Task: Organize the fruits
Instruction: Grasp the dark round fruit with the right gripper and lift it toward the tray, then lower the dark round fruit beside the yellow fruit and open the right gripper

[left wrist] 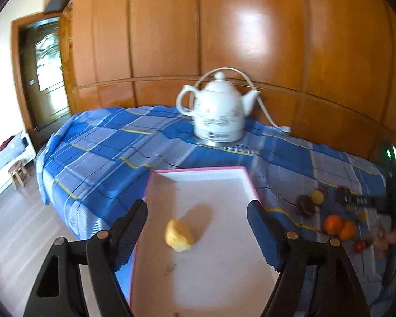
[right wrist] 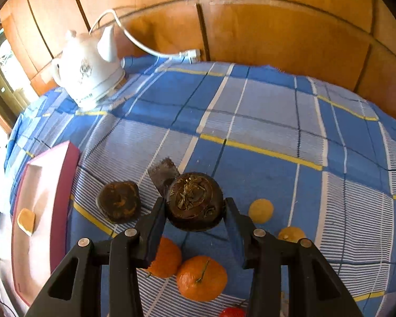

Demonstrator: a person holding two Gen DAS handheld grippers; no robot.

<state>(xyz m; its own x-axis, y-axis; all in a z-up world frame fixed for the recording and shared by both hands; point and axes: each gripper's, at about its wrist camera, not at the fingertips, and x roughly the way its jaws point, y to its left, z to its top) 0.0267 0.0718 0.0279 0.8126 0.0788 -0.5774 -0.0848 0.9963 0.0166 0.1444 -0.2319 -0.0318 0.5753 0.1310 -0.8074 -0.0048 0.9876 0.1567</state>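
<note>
My left gripper [left wrist: 198, 219] is open and empty above a pink-rimmed white tray [left wrist: 198, 171] that holds one yellow fruit piece [left wrist: 179, 235]. My right gripper [right wrist: 195, 211] is shut on a dark brown round fruit [right wrist: 195, 200], held above the blue checked cloth. A second dark fruit [right wrist: 118, 202] lies to its left. Two oranges [right wrist: 202, 277] lie below the gripper, two small yellow fruits [right wrist: 261, 210] to the right, and a red one [right wrist: 232, 312] at the bottom edge. The tray [right wrist: 66, 163] with the yellow piece [right wrist: 26, 222] shows at left in the right wrist view.
A white electric kettle [left wrist: 219, 111] with a cord stands at the back of the table [left wrist: 105, 145] by the wooden panel wall. A dark scrap [right wrist: 162, 171] lies behind the held fruit. The table's left edge drops to the floor.
</note>
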